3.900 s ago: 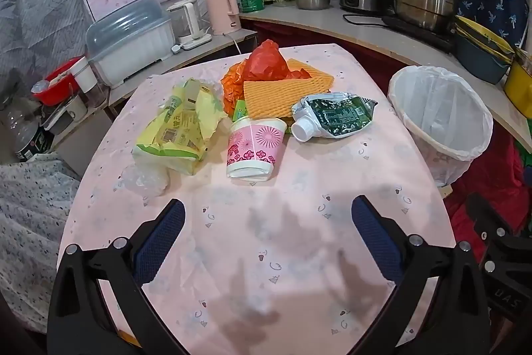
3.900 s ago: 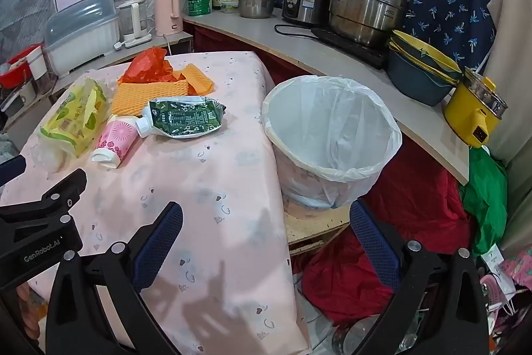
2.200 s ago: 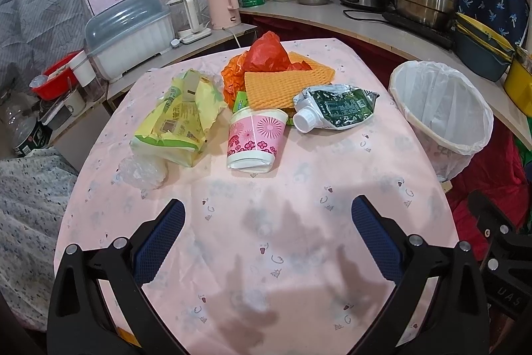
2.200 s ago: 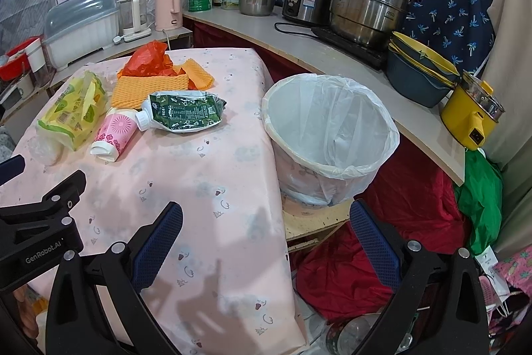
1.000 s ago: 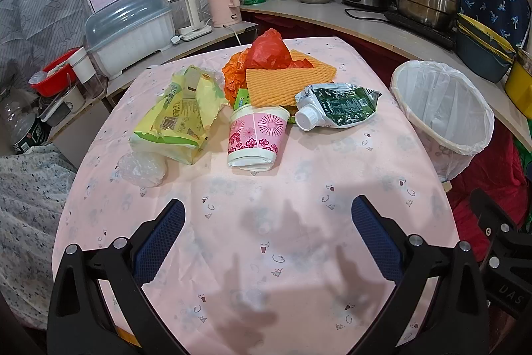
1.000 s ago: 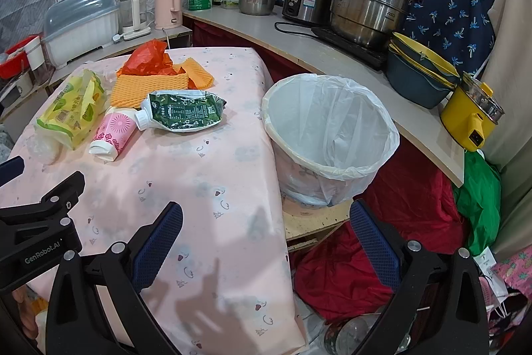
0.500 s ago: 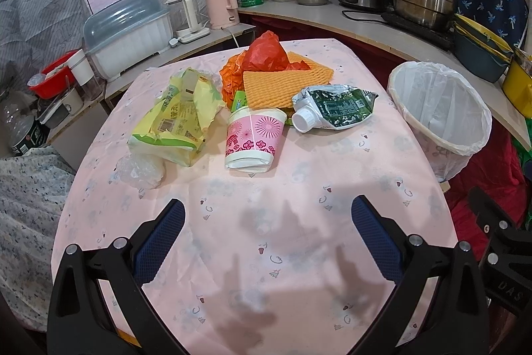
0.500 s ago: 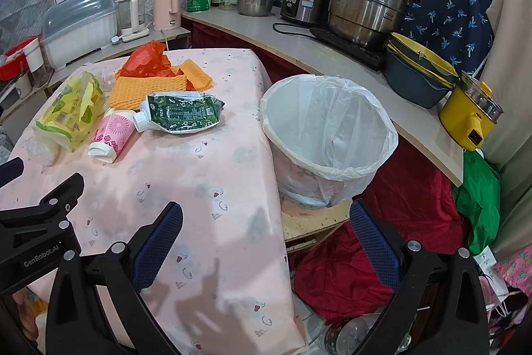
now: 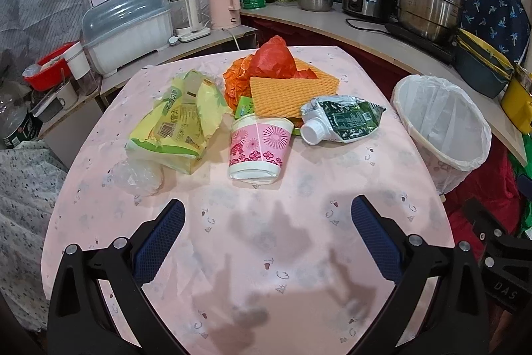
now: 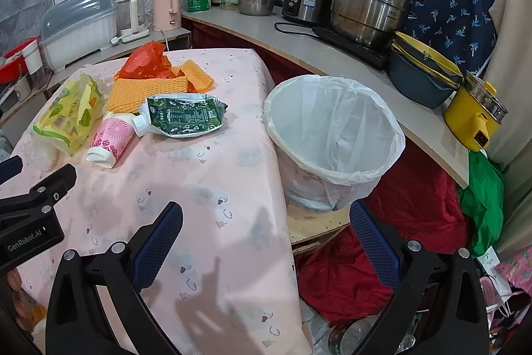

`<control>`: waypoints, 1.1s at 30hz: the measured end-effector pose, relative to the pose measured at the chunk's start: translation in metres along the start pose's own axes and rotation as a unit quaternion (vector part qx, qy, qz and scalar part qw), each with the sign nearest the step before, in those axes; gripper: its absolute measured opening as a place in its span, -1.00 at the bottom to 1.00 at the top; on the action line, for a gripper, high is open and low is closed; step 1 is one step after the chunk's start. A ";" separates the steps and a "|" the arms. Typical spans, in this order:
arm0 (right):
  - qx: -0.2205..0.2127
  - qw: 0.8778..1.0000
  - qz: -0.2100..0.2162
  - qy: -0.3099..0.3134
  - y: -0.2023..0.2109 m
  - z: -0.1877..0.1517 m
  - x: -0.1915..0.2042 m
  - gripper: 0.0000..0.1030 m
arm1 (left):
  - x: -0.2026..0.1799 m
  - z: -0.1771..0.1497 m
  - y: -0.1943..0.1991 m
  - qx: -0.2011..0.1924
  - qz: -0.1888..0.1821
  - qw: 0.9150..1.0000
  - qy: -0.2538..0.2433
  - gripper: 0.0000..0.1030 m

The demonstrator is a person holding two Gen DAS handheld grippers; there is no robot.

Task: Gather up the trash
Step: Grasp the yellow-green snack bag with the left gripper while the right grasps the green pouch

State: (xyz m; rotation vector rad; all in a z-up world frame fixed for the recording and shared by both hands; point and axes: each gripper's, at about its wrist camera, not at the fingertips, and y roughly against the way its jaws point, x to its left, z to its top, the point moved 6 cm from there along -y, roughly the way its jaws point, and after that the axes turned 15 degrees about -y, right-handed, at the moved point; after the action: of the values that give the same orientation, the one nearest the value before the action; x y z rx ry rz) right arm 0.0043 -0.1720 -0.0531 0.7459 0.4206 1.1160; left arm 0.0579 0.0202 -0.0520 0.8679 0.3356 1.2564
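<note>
Trash lies in a heap on the pink table (image 9: 266, 255): a pink flowered paper cup (image 9: 258, 148) on its side, a green spouted pouch (image 9: 342, 120), a yellow-green wrapper (image 9: 179, 125), an orange ribbed foam sheet (image 9: 292, 92), a red plastic bag (image 9: 276, 62) and a clear crumpled bag (image 9: 136, 175). A white-lined bin (image 10: 335, 142) stands off the table's right edge. My left gripper (image 9: 267, 212) is open and empty, short of the cup. My right gripper (image 10: 266, 215) is open and empty over the table edge, near the bin.
A counter (image 10: 332, 45) behind and to the right carries steel pots, a rice cooker, kettles, stacked bowls and a yellow cooker (image 10: 478, 118). A dish box (image 9: 126, 25) stands at the back left. Red cloth (image 10: 349, 255) lies on the floor beneath the bin.
Both views wobble slightly. Nothing on the table has moved and both grippers stay open.
</note>
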 end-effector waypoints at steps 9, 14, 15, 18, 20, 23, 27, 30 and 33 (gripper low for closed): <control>0.005 1.000 0.020 -0.009 -0.021 0.016 0.026 0.87 | 0.054 0.017 -0.024 -0.008 0.025 1.000 0.012 0.86; 0.001 0.999 0.040 -0.004 -0.035 0.029 0.058 0.87 | 0.086 0.028 -0.049 -0.004 0.040 0.999 0.003 0.86; 0.001 0.999 0.043 -0.002 -0.039 0.031 0.065 0.87 | 0.094 0.029 -0.055 -0.004 0.045 0.999 0.003 0.86; 0.002 0.999 0.049 0.006 -0.048 0.038 0.083 0.87 | 0.119 0.032 -0.074 0.007 0.044 0.999 0.014 0.85; 0.006 0.999 0.052 0.009 -0.055 0.041 0.093 0.87 | 0.133 0.033 -0.086 0.016 0.043 0.999 0.021 0.75; 0.015 0.998 0.061 0.007 -0.068 0.046 0.107 0.87 | 0.143 0.033 -0.102 0.026 0.036 0.999 0.023 0.64; 0.028 0.997 0.073 0.002 -0.085 0.051 0.125 0.87 | 0.139 0.033 -0.115 0.037 0.008 0.999 0.016 0.27; 0.032 0.996 0.079 0.003 -0.095 0.054 0.138 0.85 | 0.134 0.034 -0.121 0.041 -0.006 0.999 0.009 -0.09; 0.039 0.996 0.083 0.007 -0.105 0.056 0.148 0.71 | 0.133 0.034 -0.126 0.049 -0.022 0.998 0.014 -0.57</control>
State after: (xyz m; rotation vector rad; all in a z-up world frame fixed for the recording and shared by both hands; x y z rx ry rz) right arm 0.1678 -0.0801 -0.0823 0.8548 0.4220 1.2655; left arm 0.2086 0.1224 -0.0911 0.9219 0.4388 1.2212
